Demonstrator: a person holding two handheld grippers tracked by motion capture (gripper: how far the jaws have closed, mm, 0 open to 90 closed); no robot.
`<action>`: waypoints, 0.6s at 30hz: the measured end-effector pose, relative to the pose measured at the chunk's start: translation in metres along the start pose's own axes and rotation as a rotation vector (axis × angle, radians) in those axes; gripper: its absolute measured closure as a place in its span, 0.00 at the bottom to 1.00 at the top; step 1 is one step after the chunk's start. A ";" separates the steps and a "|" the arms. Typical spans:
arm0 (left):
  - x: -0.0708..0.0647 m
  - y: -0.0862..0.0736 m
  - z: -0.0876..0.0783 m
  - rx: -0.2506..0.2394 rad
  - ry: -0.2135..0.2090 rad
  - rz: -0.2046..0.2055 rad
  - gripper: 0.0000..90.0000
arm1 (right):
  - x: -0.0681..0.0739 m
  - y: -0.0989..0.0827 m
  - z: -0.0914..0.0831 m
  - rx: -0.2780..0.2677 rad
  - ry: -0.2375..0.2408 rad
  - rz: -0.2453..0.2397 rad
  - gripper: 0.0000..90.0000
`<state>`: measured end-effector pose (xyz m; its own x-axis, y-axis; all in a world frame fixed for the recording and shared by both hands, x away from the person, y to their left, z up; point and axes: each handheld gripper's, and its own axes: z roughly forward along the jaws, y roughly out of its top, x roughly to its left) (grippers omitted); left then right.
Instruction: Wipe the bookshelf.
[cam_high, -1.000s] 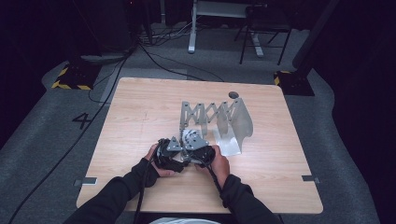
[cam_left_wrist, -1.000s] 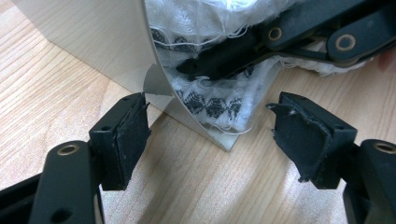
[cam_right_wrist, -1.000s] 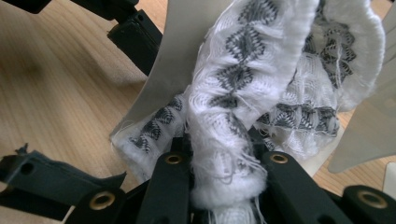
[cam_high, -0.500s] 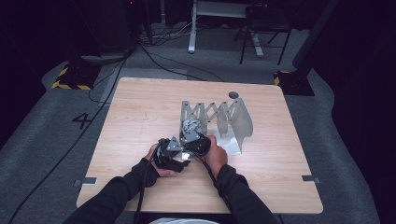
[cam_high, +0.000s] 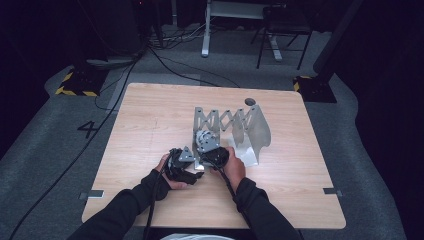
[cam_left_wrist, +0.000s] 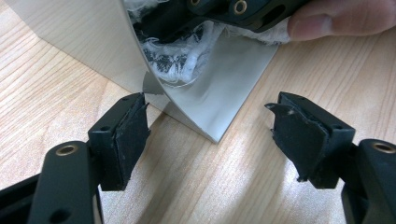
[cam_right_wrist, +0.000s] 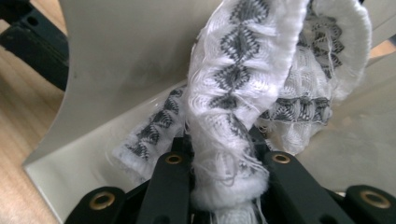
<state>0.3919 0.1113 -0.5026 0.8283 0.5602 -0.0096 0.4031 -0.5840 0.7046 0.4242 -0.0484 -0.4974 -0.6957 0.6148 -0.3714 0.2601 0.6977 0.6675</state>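
Since a second ago, the right gripper (cam_high: 204, 142) has pushed forward from beside the left one to the near end of the metal rack (cam_high: 235, 127), which stands right of the table's (cam_high: 150, 115) middle. Its jaws are pressed together, pinching a white cloth (cam_right_wrist: 233, 98) with a dark pattern against the rack's bent plate. The left gripper (cam_left_wrist: 210, 135) has stayed put near the table's front edge, its jaws spread wide and empty before the plate's corner.

White cloth (cam_right_wrist: 243, 93) with grey-black diamond pattern; pale wooden table (cam_high: 150, 120).
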 end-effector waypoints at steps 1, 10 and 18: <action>0.000 0.000 0.000 0.001 0.001 0.005 0.30 | 0.001 0.000 -0.001 -0.013 -0.028 -0.012 0.87; 0.000 0.000 0.000 0.003 -0.004 0.014 0.30 | 0.000 0.024 -0.031 -0.166 -0.164 -0.010 0.88; 0.000 0.000 0.000 0.003 -0.007 0.009 0.30 | -0.015 0.048 -0.063 -0.274 -0.231 0.005 0.88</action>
<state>0.3918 0.1115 -0.5023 0.8346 0.5508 -0.0083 0.3968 -0.5906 0.7027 0.4048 -0.0479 -0.4191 -0.5168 0.7070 -0.4828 0.0521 0.5889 0.8066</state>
